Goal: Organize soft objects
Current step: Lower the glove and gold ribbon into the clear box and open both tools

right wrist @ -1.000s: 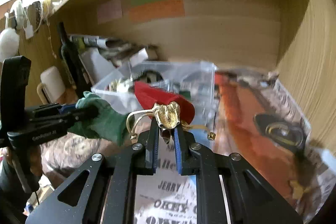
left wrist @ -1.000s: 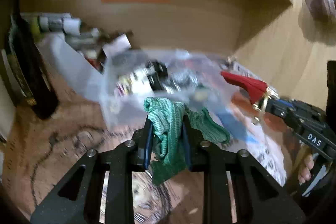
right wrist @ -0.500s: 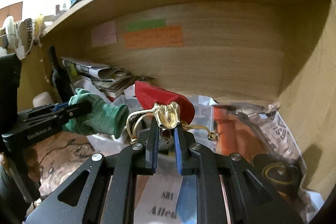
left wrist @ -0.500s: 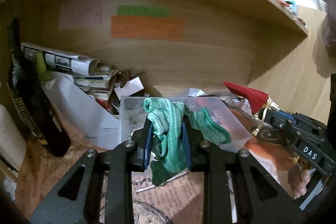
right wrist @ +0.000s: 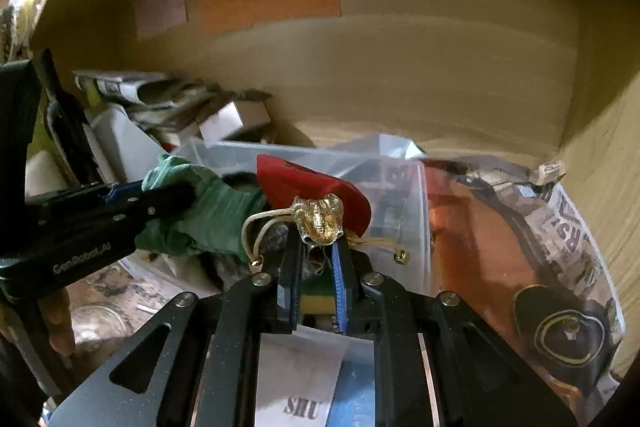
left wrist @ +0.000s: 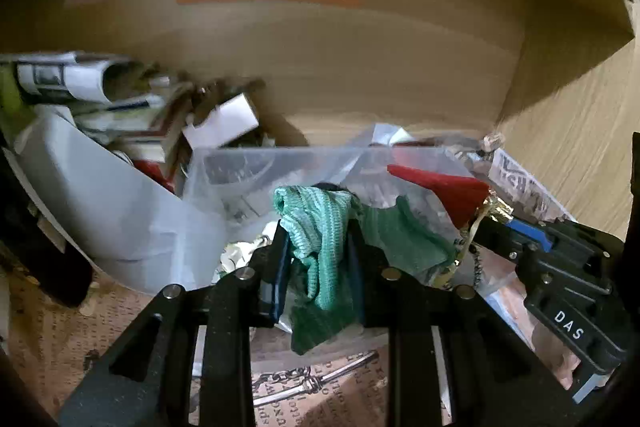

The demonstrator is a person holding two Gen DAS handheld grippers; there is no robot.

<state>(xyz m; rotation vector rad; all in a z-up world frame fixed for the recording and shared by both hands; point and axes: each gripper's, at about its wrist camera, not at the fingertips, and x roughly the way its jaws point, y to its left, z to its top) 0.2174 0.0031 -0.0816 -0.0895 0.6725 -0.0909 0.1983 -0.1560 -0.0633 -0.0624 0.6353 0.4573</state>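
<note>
Over the cluttered clear bin (left wrist: 256, 163), left claw (left wrist: 318, 251) pinches the green cloth (left wrist: 320, 227), right claw (right wrist: 316, 251) the red pouch (right wrist: 304, 183).

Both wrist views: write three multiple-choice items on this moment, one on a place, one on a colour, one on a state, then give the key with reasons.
1. Where is the clear plastic bin?
A. Beyond both grippers, inside the wooden shelf
B. On the shelf above
C. Hanging from a hook

2. What colour is the pouch with the gold ornament?
A. Blue
B. Red
C. White

3. What is the left gripper doing?
A. Open, holding nothing
B. Shut on the green cloth
C. Shut on a bottle

Key: 1 A, it sits ahead of the fingers in both views; 2 B, red fabric shows above the right gripper; 3 B, cloth is pinched between its fingers.
</note>
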